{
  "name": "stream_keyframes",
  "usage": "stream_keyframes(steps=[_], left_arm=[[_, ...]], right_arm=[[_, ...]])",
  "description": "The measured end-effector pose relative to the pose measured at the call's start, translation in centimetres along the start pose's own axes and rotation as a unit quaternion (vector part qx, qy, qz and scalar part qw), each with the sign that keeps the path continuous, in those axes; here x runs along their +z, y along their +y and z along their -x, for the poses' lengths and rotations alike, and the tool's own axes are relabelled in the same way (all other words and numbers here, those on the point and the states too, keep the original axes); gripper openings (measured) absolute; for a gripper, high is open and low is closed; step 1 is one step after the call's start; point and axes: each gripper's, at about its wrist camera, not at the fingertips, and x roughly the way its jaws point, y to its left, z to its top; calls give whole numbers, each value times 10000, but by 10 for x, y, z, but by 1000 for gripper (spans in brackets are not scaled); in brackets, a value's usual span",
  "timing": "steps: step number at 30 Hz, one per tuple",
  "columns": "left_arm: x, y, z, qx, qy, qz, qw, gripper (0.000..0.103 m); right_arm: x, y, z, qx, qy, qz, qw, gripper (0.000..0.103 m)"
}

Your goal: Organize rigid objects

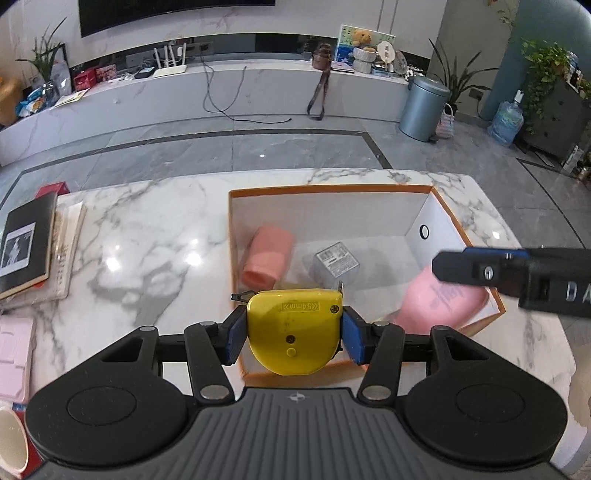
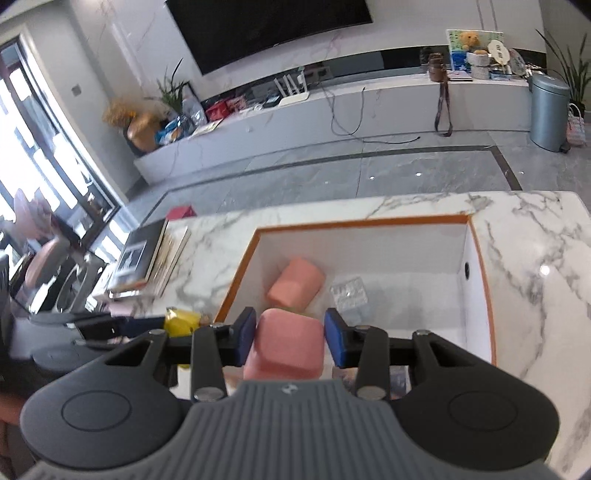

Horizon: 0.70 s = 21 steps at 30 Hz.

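A home living room: a large wall-mounted television [image 2: 269,26] above a long marble media ledge [image 1: 221,85], potted plants [image 1: 543,74], a teddy bear [image 1: 362,37], a pedal bin [image 1: 423,107] on grey tiled floor [image 1: 258,147].

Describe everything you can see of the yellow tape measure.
The yellow tape measure is a rounded, glossy case that looks like plastic, scuffed, with a stamped size mark, a screw and a small button on its face. A metal tape tip sticks out at its upper right corner. The left tongs clamp its two sides with blue pads, holding it above the near edge of the orange-rimmed box.
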Motion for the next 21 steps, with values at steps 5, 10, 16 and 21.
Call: stream_keyframes(steps=[5, 10, 16, 21], left_arm=[[10, -15, -27, -39, 104, -276, 9996, 61], [14, -27, -60, -49, 296, -472, 9984, 61], [21, -32, -93, -50, 443, -580, 9973, 61], [27, -32, -112, -76, 571, -682, 9960, 61]], right_arm=[[8, -15, -20, -171, -33, -180, 9997, 40], [5, -39, -56, -409, 237, -373, 9982, 40], [5, -66, -94, -458, 541, -715, 9949, 40], [5, -75, -118, -545, 790, -750, 9925, 40]])
